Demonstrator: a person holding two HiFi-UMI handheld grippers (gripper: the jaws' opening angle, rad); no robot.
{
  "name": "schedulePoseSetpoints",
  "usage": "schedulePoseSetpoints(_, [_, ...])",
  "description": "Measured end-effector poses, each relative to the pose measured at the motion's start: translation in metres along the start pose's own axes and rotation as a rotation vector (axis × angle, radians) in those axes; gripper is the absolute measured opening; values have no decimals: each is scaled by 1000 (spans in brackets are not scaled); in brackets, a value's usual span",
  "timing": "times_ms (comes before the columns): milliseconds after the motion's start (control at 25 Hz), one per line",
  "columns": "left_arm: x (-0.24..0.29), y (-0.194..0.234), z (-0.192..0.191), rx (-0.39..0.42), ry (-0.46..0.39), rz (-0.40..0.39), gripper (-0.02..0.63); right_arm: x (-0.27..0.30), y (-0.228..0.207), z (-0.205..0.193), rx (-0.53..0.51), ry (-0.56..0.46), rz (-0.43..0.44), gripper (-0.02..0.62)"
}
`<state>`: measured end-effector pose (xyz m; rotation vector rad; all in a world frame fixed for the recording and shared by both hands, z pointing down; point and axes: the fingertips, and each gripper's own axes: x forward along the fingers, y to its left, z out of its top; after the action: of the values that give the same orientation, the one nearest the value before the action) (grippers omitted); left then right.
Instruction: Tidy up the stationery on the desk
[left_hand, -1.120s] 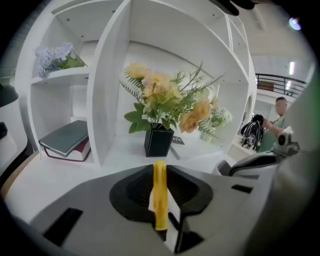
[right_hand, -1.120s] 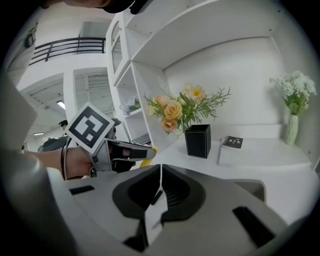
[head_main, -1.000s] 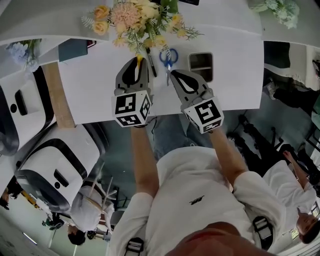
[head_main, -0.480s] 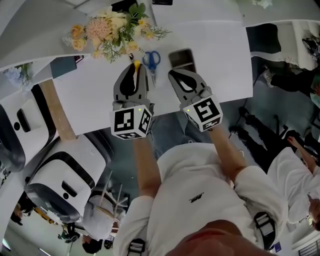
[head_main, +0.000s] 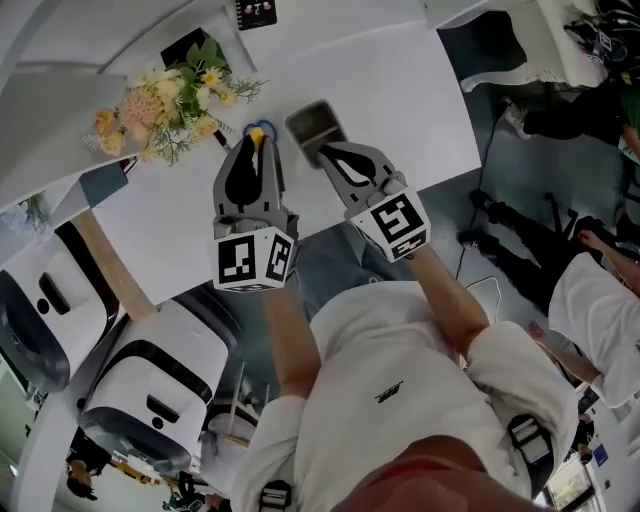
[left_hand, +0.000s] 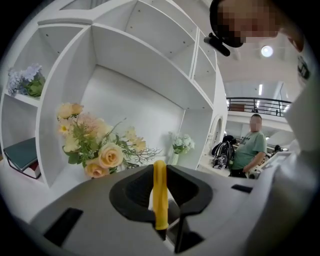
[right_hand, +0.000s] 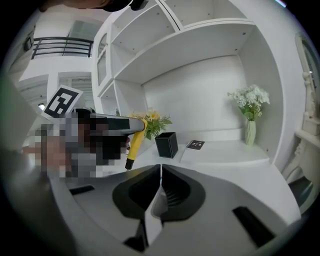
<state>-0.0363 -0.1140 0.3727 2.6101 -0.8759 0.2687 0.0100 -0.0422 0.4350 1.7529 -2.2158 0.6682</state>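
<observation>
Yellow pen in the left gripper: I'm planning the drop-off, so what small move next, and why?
Probably shift the left gripper to its right, over the black pen holder. Its jaws are shut on the yellow pen, which hangs beside the holder, not above it.

- Bright, even indoor light; white desk (head_main: 400, 110) nearly blown out in head view, shadows faint.
- Ceiling lamp (left_hand: 266, 50) flares far right in left gripper view.
- Both gripper views: heavy fisheye, dark vignetted corners.
- Left gripper (left_hand: 162, 172) and yellow pen (left_hand: 159, 200) soft up close.
</observation>
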Motion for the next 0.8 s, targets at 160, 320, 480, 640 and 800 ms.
schedulePoseSetpoints(160, [8,-16,-1,-1,-2,-37,0,-14,-12,-4,17,-1,-36,0])
schedulePoseSetpoints(320, [15,-28,1,-5,-18,-73,0,-23,-20,-8,34,-5,-69,0])
schedulePoseSetpoints(480, [23,-33,-1,-12,-37,-95,0,-27,-26,-14,51,-8,-88,0])
schedulePoseSetpoints(640, [33,-38,-6,-34,-63,-114,0,-29,-31,-21,65,-6,-104,0])
schedulePoseSetpoints(800, [44,-45,-18,-54,-78,-128,0,-31,-37,-25,73,-9,-119,0])
